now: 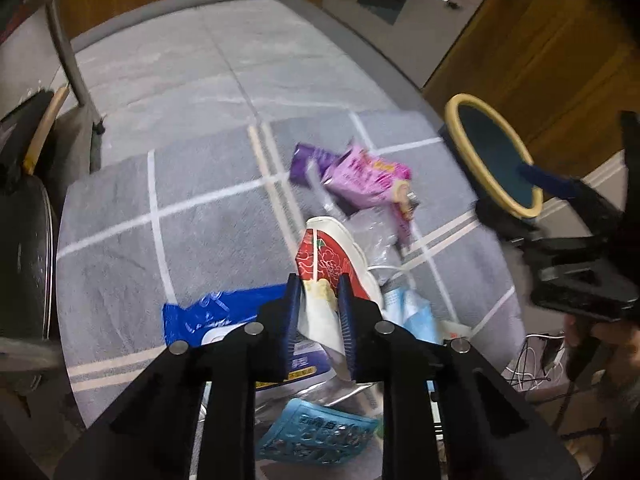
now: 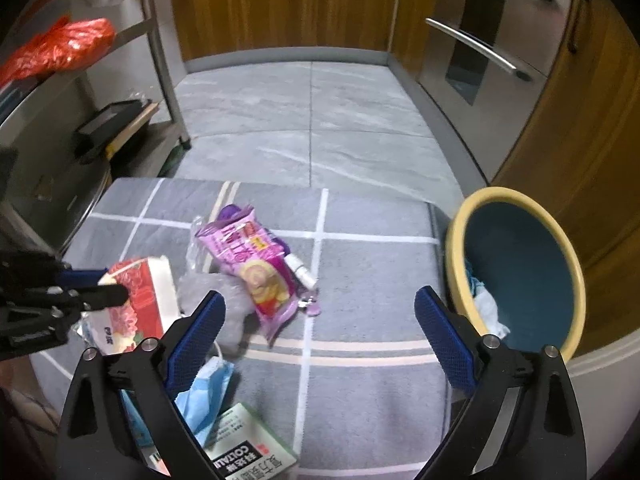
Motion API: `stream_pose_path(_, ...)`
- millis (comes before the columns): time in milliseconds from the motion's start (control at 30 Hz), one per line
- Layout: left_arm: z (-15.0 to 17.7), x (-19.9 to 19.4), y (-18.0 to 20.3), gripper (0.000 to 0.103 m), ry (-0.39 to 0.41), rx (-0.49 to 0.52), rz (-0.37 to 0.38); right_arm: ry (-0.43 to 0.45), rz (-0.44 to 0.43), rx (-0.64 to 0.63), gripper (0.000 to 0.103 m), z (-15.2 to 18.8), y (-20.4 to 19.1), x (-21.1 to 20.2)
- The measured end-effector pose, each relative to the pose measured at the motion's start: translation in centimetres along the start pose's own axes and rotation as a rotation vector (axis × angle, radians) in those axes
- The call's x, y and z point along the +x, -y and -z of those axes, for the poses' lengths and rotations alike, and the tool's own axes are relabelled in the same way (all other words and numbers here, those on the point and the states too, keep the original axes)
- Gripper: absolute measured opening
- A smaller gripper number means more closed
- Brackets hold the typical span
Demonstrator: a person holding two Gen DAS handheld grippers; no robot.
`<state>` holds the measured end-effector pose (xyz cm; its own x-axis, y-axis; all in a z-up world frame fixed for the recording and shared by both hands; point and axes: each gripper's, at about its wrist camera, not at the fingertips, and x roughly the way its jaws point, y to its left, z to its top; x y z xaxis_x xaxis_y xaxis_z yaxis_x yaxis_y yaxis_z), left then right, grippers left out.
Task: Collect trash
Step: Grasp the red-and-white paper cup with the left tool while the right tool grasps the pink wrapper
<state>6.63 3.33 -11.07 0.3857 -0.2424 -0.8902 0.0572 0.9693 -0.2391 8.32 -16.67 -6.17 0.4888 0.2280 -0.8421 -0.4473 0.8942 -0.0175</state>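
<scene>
Left gripper [image 1: 319,312] fingers pinch the red-and-white floral paper carton [image 1: 332,256]; right gripper [image 2: 316,334] gapes wide, empty. Next, probably carry it to the yellow-rimmed blue bin [image 2: 520,268] beyond the grey checked mat's [image 2: 360,280] right edge.

Both wrist views downward, sharing rug [image 1: 120,216].

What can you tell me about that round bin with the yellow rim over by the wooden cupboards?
The bin is a round tub with a thick pale yellow rim and a dark blue-green inside, probably plastic. It stands on the floor at the right edge of the grey rug, close to the wooden cupboards. Some crumpled white and light blue trash already lies inside. Neither gripper touches it.
</scene>
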Motion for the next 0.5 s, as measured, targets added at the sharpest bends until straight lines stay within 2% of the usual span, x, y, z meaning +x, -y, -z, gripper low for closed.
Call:
stream_pose_path(33,0.0,-0.4,0.4,0.018,0.015,0.016,0.001,0.001,-0.004,-0.01,0.091,-0.1,-0.2,0.2)
stream_pose_path(100,-0.3,-1.2,1.1,0.018,0.048,0.048,-0.004,-0.004,-0.012,-0.028,0.079,-0.3,-0.5,0.7)
stream_pose_path(200,-0.7,-2.7,1.9,0.018,0.102,0.081,-0.019,-0.021,-0.031,-0.037,0.07,-0.4,-0.8,1.6)
stream_pose_path(300,-1.2,-4.0,2.5,0.018,0.158,0.124,-0.078,-0.02,-0.092,-0.018,0.069,-0.7,-0.8,2.2)
stream_pose_path(400,-1.7,-4.5,2.0,0.018,0.177,0.098,-0.058,-0.012,-0.135,-0.006,0.069,-1.2,-1.1,2.7)
stream_pose_path(500,-1.9,-4.5,1.6,0.018,0.181,0.101,-0.076,-0.023,-0.139,-0.014,0.069,-1.6,-1.6,3.6)
